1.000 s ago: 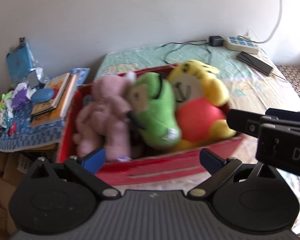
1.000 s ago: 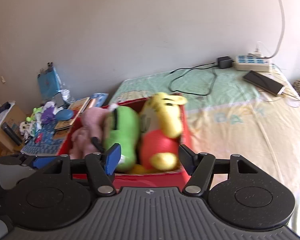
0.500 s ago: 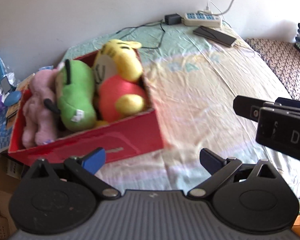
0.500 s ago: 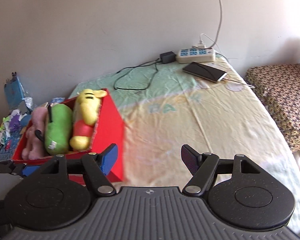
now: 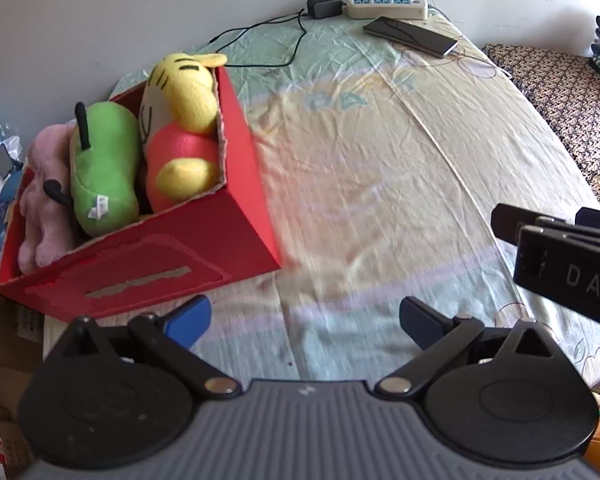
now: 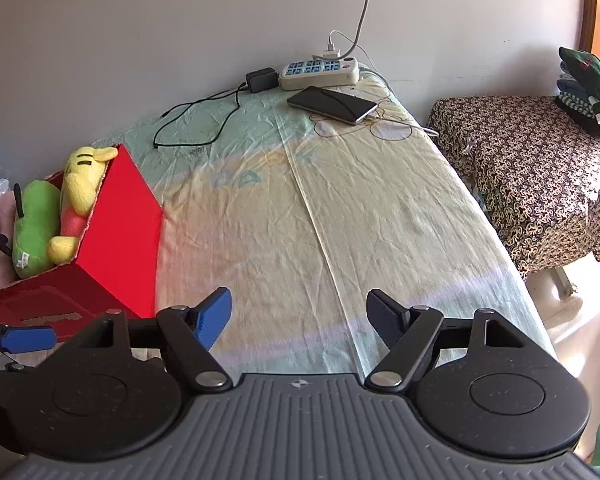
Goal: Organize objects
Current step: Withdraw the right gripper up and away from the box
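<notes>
- The red box stood at the left end of the bed, and it served as the landmark.
- Inside the box lay three soft toys side by side: a pink plush farthest left, a green plush in the middle, a yellow plush against the box's right wall.
- No loose toy showed on the sheet right of the box, so the sorting looked finished or nearly so.
- Far right of the box, by the wall, lay a power strip and a phone, probably not part of the job.
- The left tongs hovered just right of the box's near corner, tilted down, spread wide and empty.
- The right tongs hung further right over bare sheet, angled down; their jaws had just been opening, wide, nothing between them.
</notes>
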`<state>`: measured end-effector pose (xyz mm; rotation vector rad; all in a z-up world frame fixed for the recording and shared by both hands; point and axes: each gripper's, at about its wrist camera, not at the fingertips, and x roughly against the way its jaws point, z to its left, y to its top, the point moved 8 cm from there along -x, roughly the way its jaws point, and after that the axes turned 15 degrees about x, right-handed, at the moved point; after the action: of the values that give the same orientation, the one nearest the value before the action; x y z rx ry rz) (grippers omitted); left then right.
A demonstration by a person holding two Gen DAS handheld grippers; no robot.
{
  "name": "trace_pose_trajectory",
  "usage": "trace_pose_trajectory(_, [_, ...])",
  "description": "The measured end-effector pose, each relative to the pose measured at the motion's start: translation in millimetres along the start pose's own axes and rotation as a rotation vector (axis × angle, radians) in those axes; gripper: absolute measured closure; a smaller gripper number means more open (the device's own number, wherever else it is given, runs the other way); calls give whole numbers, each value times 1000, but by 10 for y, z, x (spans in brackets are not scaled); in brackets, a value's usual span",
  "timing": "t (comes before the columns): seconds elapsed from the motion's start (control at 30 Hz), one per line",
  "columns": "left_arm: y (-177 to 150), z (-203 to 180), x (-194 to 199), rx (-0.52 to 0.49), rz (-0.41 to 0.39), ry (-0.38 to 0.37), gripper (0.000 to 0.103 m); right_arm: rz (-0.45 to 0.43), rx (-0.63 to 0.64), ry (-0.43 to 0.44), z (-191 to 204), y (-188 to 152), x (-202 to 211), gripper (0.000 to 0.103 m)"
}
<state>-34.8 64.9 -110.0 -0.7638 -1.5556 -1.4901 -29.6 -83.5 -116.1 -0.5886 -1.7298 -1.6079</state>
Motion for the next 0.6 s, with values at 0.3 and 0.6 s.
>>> trace_pose_trajectory(0.3, [-13,112,-76,8,21,68,3,45,29,31,109,-17,-99,27])
trace_pose_trajectory(0.6, [44,426,24,78,-1,90,3,33,87,82,392,113,-62,29])
